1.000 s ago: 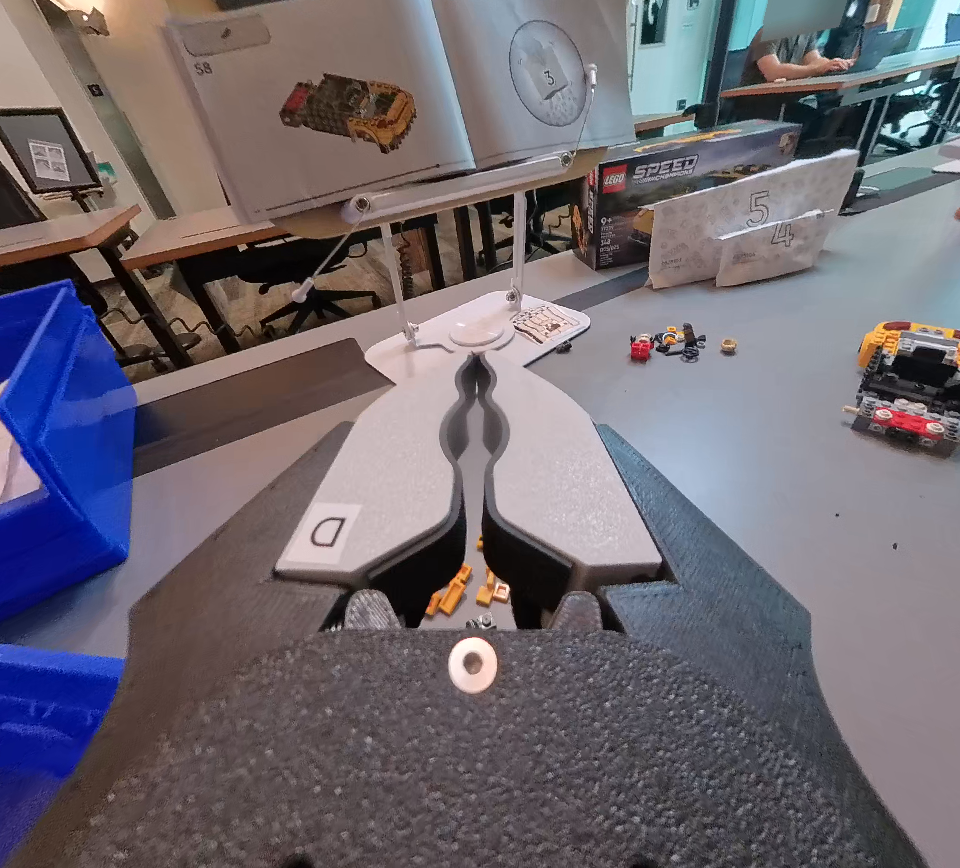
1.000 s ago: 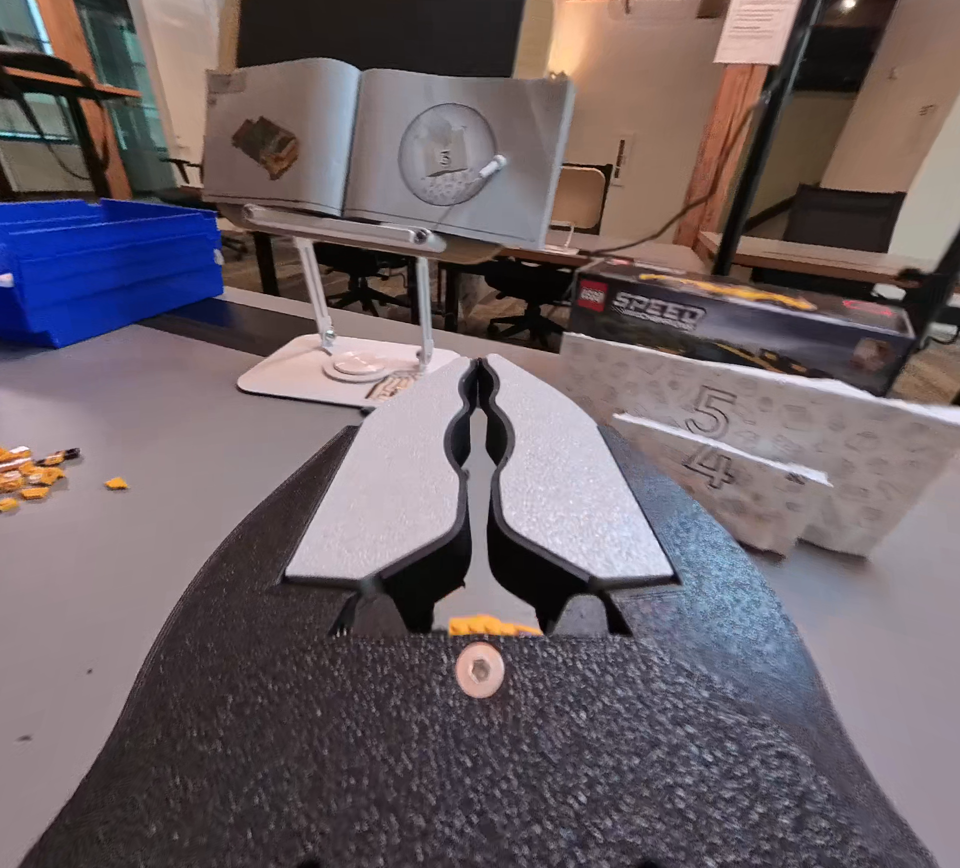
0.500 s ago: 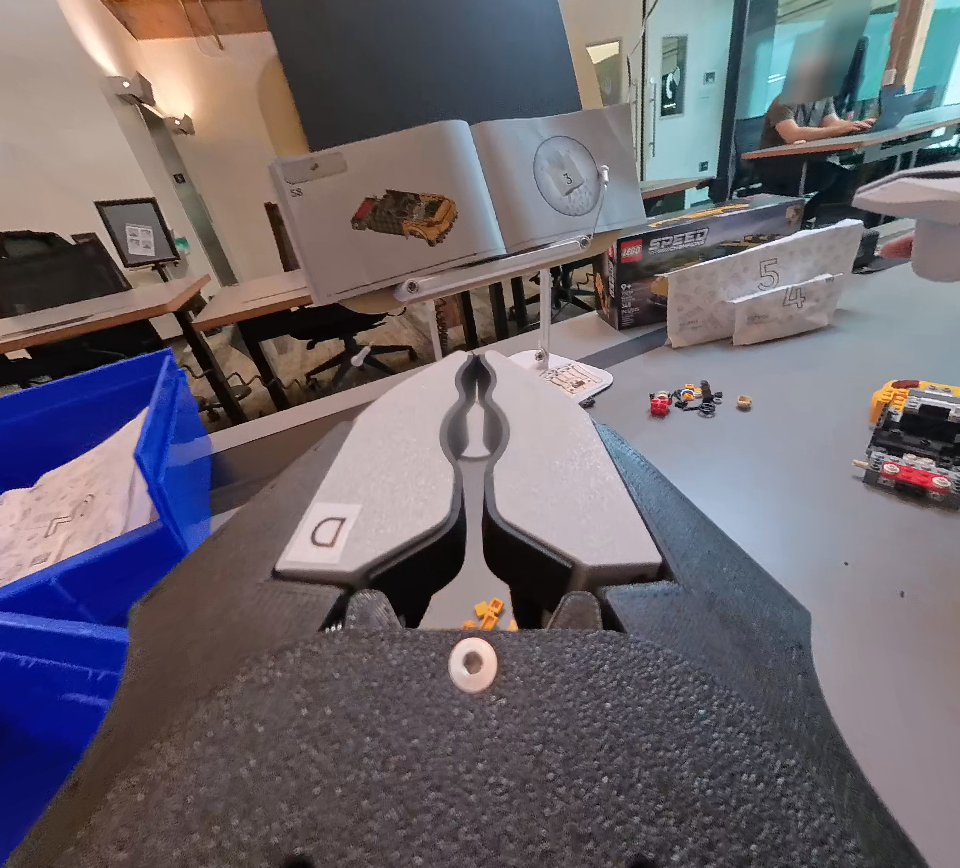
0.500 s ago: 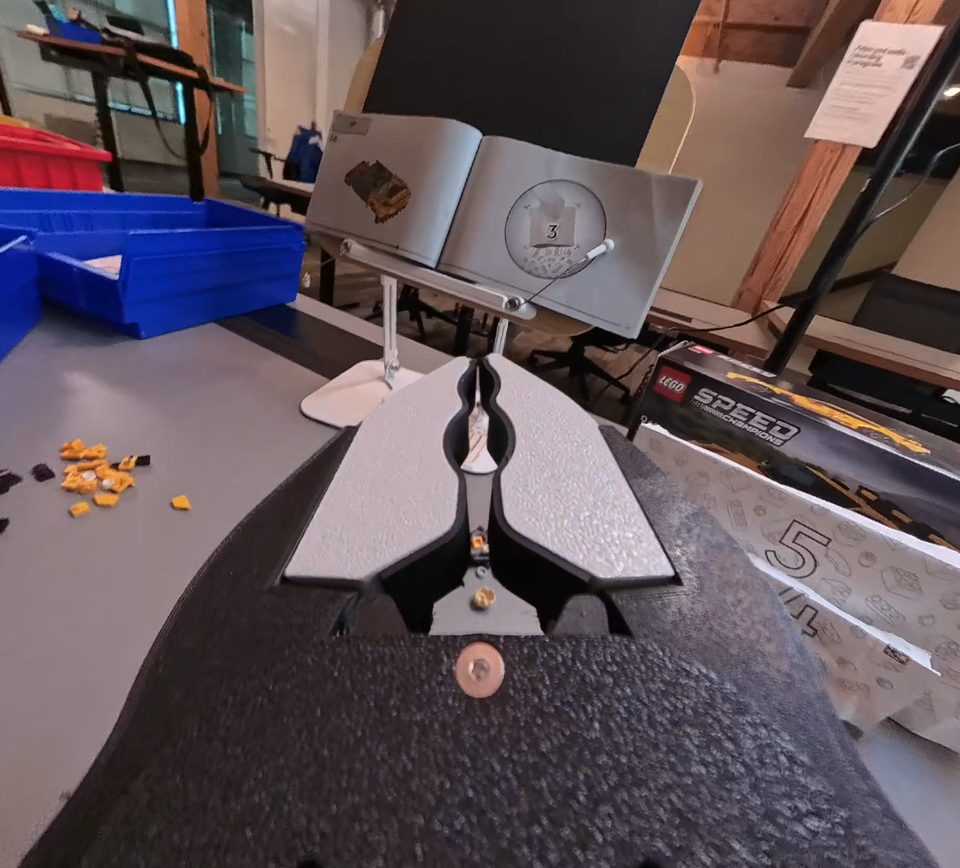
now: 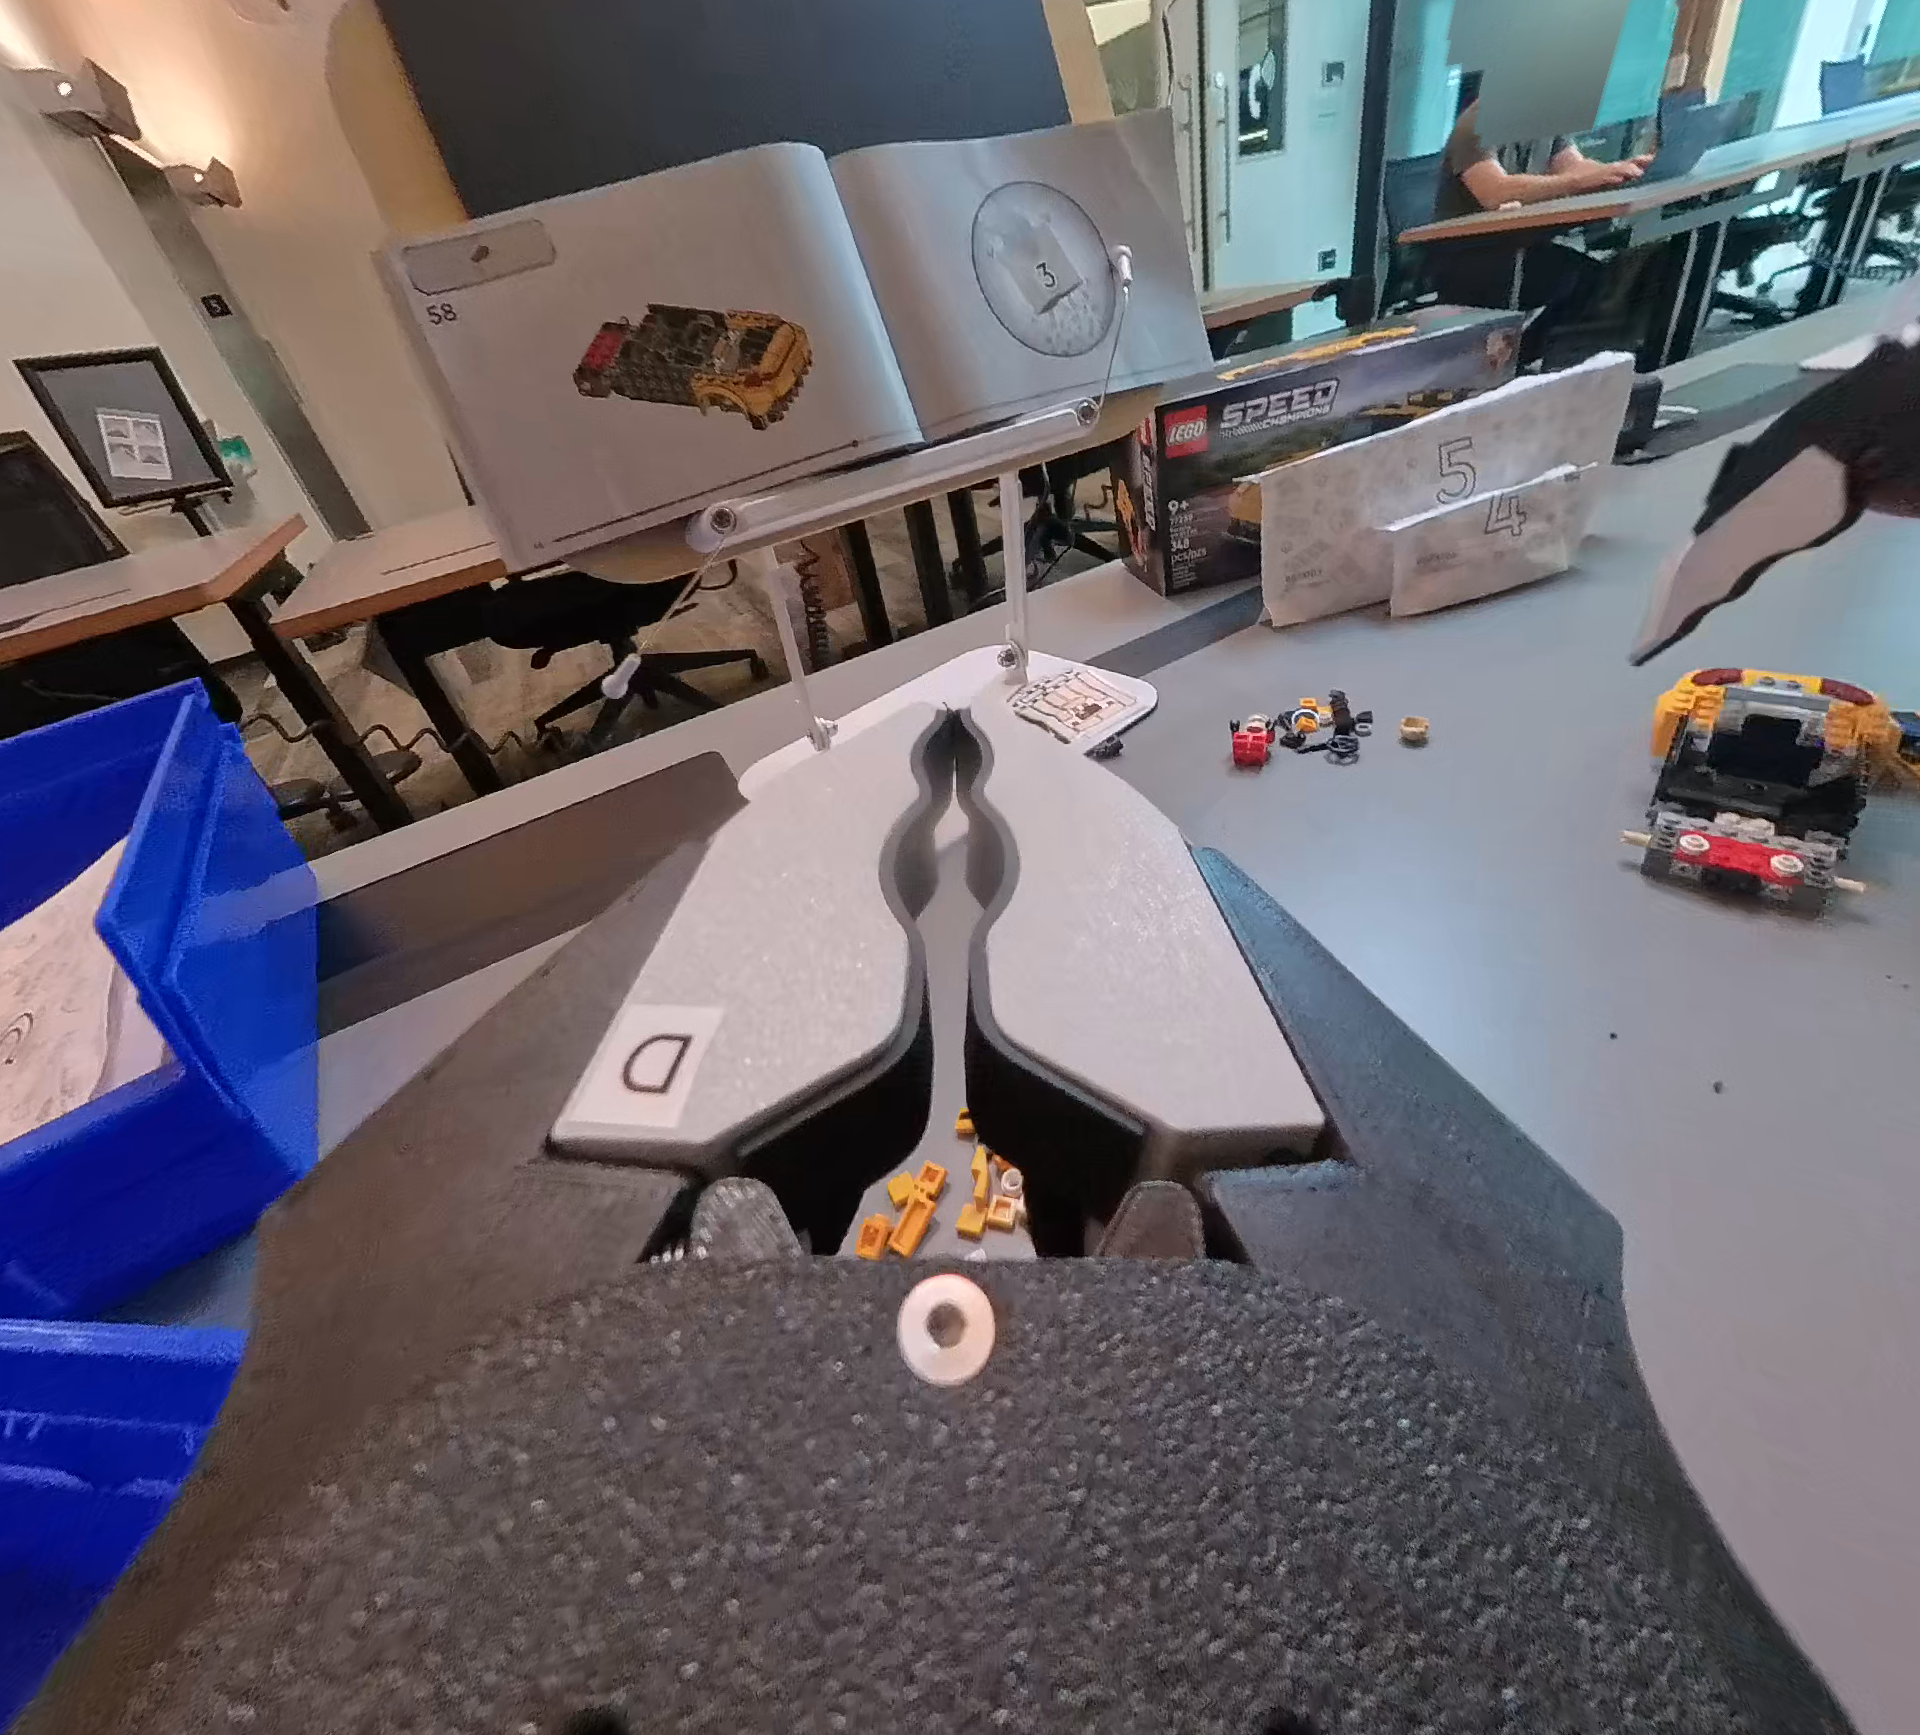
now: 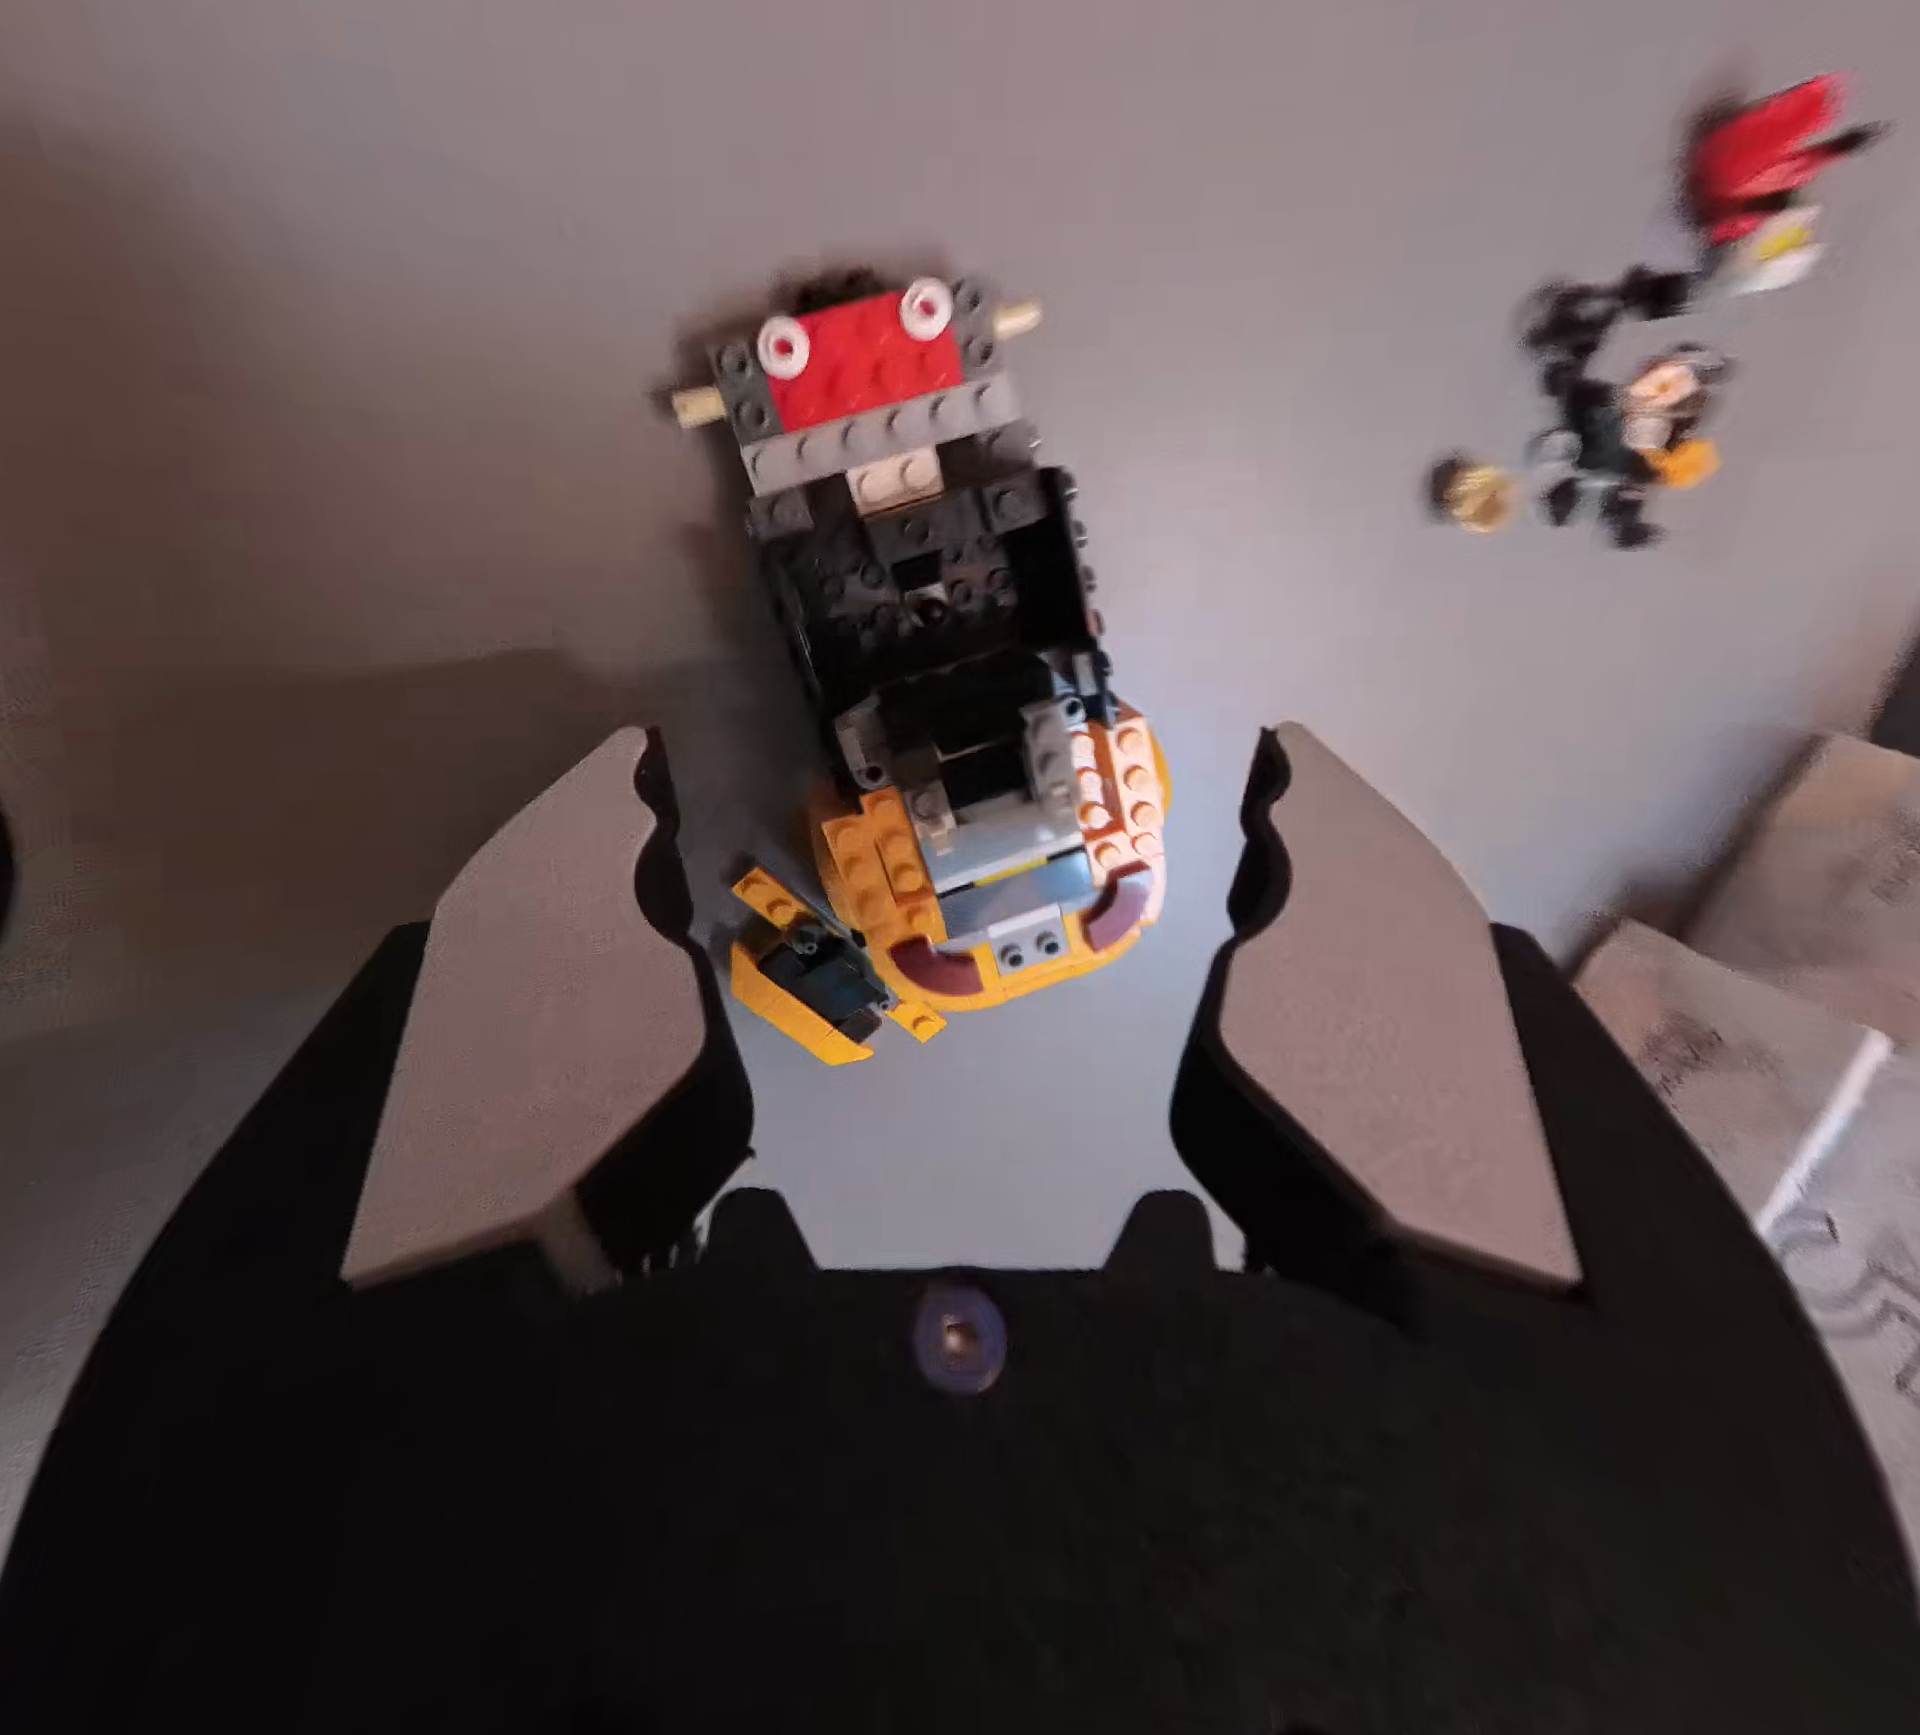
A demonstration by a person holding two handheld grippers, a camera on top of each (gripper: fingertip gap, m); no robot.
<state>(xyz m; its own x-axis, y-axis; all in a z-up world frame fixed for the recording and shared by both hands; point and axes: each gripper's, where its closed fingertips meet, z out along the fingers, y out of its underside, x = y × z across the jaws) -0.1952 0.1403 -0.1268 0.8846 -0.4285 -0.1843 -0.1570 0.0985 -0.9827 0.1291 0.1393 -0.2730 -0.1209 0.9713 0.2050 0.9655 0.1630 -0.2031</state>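
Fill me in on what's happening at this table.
A person works two handheld grippers over a grey table. The right gripper hangs wide open above a half-built brick car, touching nothing. The left gripper is shut and empty, near the stand holding an open instruction booklet. Small orange pieces lie beneath it.

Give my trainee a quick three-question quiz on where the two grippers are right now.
1. True or false: the right gripper is open, clear of the toy car below it.
2. The left gripper is: A open, B shut, C hidden.
3. Fill in: under the left gripper lie small ____ bricks.

Key: 1 true; 2 B; 3 orange.
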